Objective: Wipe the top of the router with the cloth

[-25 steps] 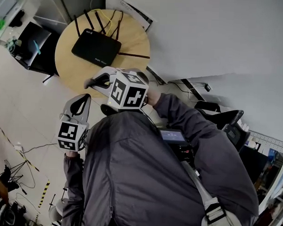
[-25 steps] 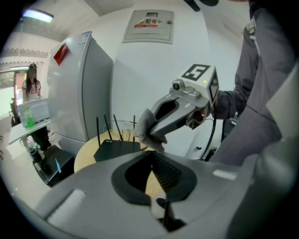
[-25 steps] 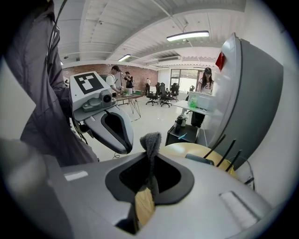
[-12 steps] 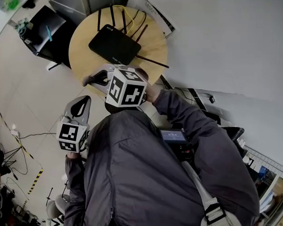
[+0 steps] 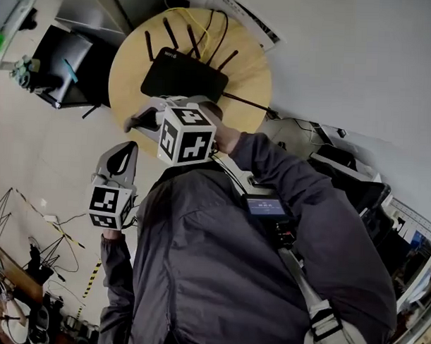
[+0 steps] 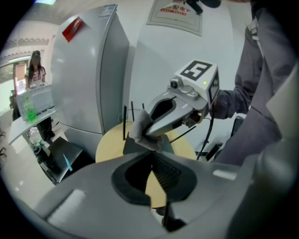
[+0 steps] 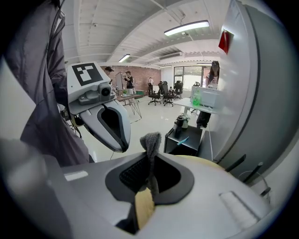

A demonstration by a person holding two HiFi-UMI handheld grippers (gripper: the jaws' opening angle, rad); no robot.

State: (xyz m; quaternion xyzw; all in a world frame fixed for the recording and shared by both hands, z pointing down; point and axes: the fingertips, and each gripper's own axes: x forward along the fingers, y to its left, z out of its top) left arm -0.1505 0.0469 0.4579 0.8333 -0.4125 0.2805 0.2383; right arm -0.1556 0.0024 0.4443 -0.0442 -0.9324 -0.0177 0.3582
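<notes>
In the head view the black router (image 5: 183, 75) is seen lying flat on the round wooden worktop (image 5: 131, 87), toward 12 o'clock of the picture, with its antennas (image 5: 169, 33) fanned out at its far edge and thin cables trailing off it. The right tool (image 5: 137, 120) is held over the near rim of the worktop, at about 6 o'clock from the router and apart from it. The left tool (image 5: 124, 155) is held lower, off the worktop, at about 7 o'clock from the right one. In the left gripper view the left tool's jaws are seen pressed together with nothing between them. At 12 o'clock ahead of them the grey cloth (image 6: 139, 127) is seen pinched at the tip of the right tool, above the router's near edge. In the right gripper view the right jaws are seen clamped on the cloth, and a soft tuft stands up past their tips. The cloth is judged light, limp and easily dragged, so only the tuft can be pressed down. The router is judged light and smooth-cased, likely to slide under a stroke, with antennas that could be knocked. It is best steadied at a side edge of its case, clear of the antennas and cables.
</notes>
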